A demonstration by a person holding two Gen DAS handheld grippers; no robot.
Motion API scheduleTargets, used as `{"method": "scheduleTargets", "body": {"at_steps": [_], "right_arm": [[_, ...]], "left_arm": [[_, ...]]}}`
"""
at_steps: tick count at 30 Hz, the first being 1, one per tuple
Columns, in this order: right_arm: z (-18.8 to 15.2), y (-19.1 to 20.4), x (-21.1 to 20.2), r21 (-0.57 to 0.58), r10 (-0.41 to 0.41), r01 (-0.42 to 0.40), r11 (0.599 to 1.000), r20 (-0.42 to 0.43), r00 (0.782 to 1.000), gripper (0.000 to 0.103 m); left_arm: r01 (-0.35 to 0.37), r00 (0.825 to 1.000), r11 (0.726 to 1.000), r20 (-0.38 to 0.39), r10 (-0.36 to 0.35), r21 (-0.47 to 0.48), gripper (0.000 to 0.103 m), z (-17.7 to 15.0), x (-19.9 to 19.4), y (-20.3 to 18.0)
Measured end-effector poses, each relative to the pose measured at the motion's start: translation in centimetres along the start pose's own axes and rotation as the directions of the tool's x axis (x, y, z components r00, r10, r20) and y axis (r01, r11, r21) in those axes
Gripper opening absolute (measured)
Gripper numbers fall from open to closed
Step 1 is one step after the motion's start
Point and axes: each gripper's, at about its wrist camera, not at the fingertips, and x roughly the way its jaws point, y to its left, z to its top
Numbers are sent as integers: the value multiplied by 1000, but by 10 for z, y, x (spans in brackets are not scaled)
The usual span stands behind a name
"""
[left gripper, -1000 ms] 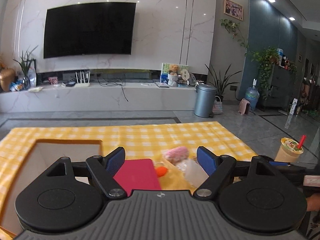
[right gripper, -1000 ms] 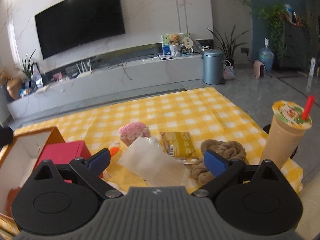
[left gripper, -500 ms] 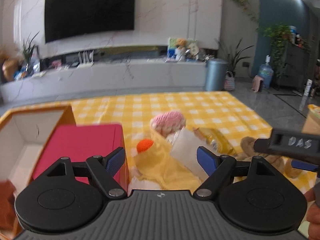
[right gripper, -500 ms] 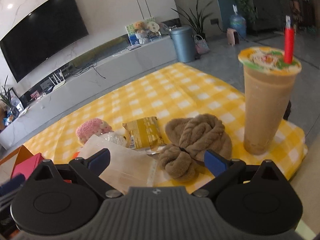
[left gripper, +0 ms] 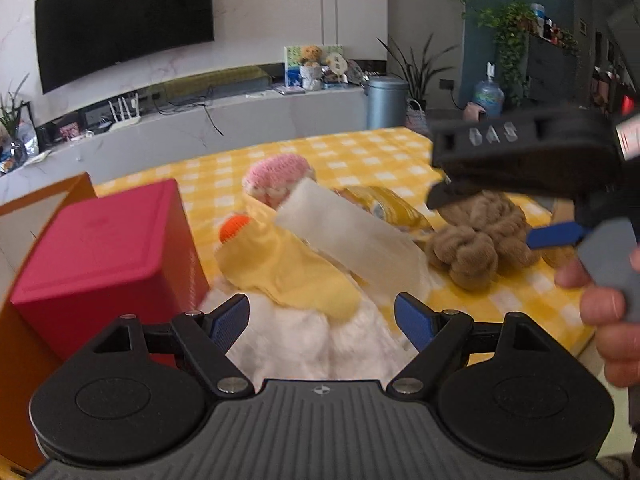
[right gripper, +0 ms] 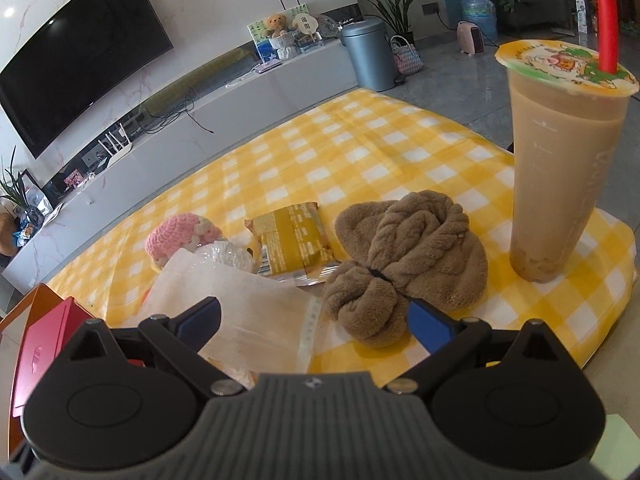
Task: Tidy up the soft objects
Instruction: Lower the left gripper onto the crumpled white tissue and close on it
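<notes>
One brown towel (right gripper: 404,256), one pink knit hat (right gripper: 180,236), one yellow sock (left gripper: 292,272).

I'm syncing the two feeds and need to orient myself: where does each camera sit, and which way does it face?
Left wrist: on the left gripper, open, looking forward over a white fluffy item, yellow sock and red box; the right gripper and the person's hand show at right.
Right wrist: on the right gripper, open, looking forward at the brown towel, beside the milk tea cup.
Shared: brown towel, pink knitted item, snack packet, yellow checked cloth.
</notes>
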Motion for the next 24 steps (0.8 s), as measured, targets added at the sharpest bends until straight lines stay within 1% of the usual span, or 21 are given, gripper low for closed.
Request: {"method": "scheduleTargets", "body": {"at_steps": [3, 4, 8, 11, 12, 14, 17, 20, 22, 24], "right_arm": [[-1, 1, 1, -9, -15, 15, 1000, -18, 1000, 98], [-2, 2, 2, -12, -18, 18, 1000, -23, 1000, 98], [-3, 1, 2, -10, -16, 16, 1000, -39, 999, 98], [-2, 1, 4, -10, -20, 19, 1000, -45, 999, 98], [-2, 2, 5, -13, -22, 22, 1000, -48, 999, 98], [-3, 4, 6, -25, -31, 29, 999, -52, 998, 98], [-3, 8, 7, -47, -42, 40, 998, -53, 998, 98], [-5, 13, 10, -75, -48, 43, 996, -62, 997, 98], [-6, 15, 10, -84, -54, 49, 995, -64, 996, 98], [-6, 15, 10, -85, -53, 48, 995, -61, 997, 98]], "left_arm": [[25, 998, 999, -62, -23, 34, 98, -7, 16, -9], [25, 997, 999, -68, -22, 33, 98, -8, 20, -9], [-21, 996, 1000, -88, 22, 14, 99, -9, 38, -5], [-48, 992, 999, -119, 47, 0, 101, -10, 51, -1], [-48, 989, 999, -139, 47, -2, 102, -11, 56, 1], [-25, 985, 1000, -170, 22, -17, 102, -14, 63, 3], [-6, 986, 999, -166, -2, -53, 103, -18, 67, 8], [19, 987, 998, -160, -28, -59, 103, -19, 70, 9], [-3, 989, 1000, -149, -1, -30, 103, -21, 69, 4], [2, 989, 1000, -146, -6, -26, 103, -21, 68, 2]]}}
